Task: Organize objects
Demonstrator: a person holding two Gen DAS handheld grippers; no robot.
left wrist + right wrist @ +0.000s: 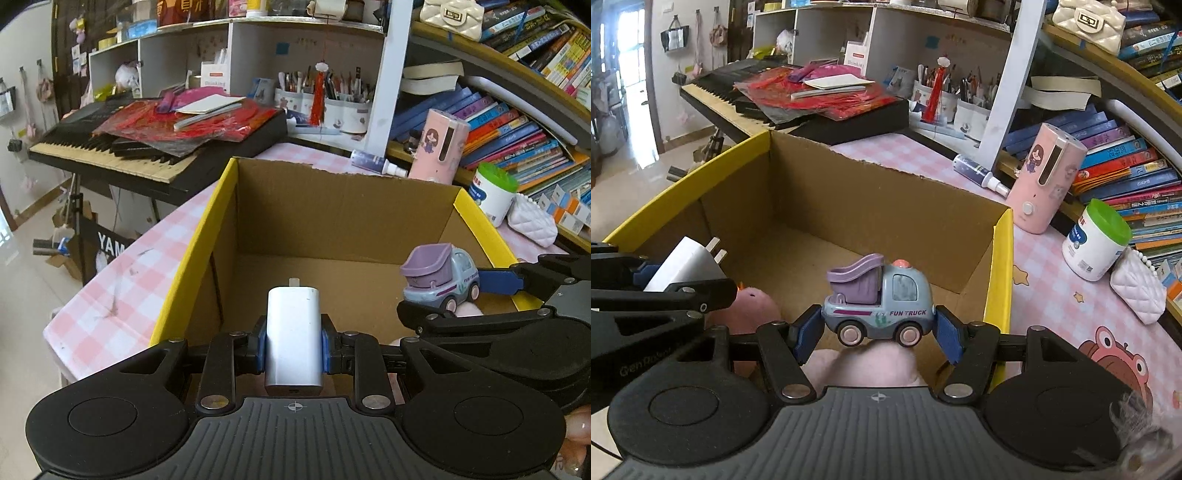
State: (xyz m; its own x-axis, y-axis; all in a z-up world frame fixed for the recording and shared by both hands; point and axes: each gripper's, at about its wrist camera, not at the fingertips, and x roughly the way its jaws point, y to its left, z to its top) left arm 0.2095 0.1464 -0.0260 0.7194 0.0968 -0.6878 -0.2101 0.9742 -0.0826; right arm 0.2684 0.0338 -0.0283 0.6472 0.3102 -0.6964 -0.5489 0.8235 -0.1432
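My left gripper (293,349) is shut on a white plug charger (293,332) and holds it over the near side of an open cardboard box (332,206) with yellow rims. My right gripper (879,328) is shut on a small blue toy truck (877,301) with a purple tipper, held over the same box (871,195). The truck also shows in the left wrist view (441,277), right of the charger. The charger shows in the right wrist view (687,264), at the left. A pink plush toy (753,306) lies in the box under the grippers.
The box stands on a pink checked tablecloth (1056,295). To the right are a pink humidifier (1049,181), a white jar with a green lid (1097,240), a white quilted purse (1137,288) and a spray bottle (979,173). A keyboard (147,140) and bookshelves (517,122) stand behind.
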